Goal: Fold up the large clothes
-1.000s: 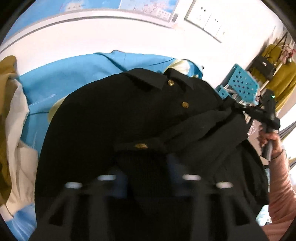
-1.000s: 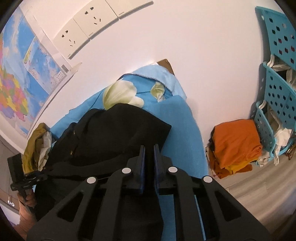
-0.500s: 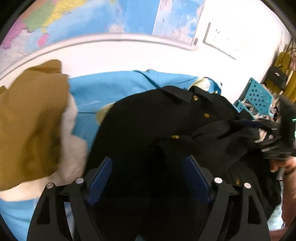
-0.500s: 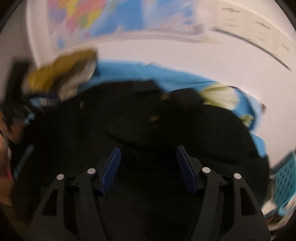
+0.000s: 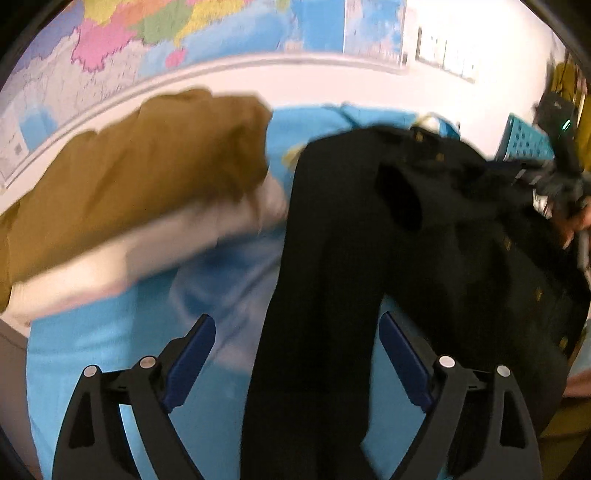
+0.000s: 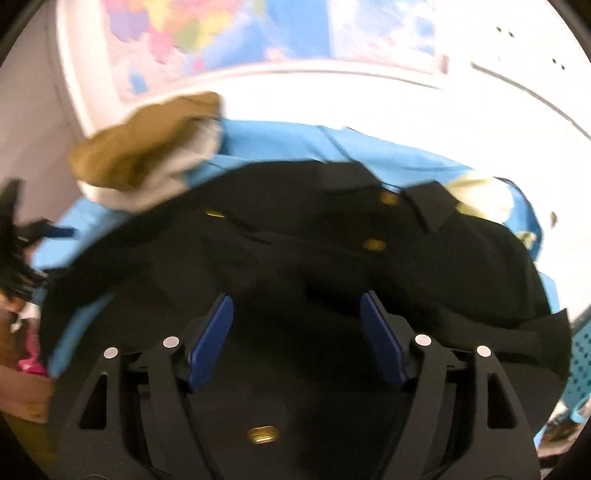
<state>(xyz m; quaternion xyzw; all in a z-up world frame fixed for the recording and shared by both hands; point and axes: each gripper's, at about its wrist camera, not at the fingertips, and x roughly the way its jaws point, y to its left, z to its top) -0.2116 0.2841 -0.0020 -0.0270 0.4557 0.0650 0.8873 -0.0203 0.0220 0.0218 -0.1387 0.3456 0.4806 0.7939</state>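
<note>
A black coat (image 5: 369, 258) with gold buttons (image 6: 375, 244) lies spread on the blue-covered table (image 5: 92, 332), collar (image 6: 430, 206) toward the wall. My left gripper (image 5: 297, 332) hovers over the coat's left edge. Its jaws are opening, and black cloth lies below the gap without touching the blue pads (image 5: 192, 354). My right gripper (image 6: 297, 321) hangs over the coat's middle, its jaws also opening, with the pads (image 6: 384, 347) clear of the fabric. Each gripper shows blurred at the edge of the other's view: the right gripper (image 5: 554, 181), the left gripper (image 6: 22, 236).
A mustard-brown garment (image 5: 140, 177) on a white one (image 5: 147, 251) lies at the table's left end. A map (image 5: 184, 33) and wall sockets (image 6: 524, 48) are on the wall behind. A teal basket (image 6: 580, 362) stands off the right end.
Both grippers were shut a second ago and now stand wide open over the coat. The left view has swung left onto the brown garment. The right view has rolled to face the map wall.
</note>
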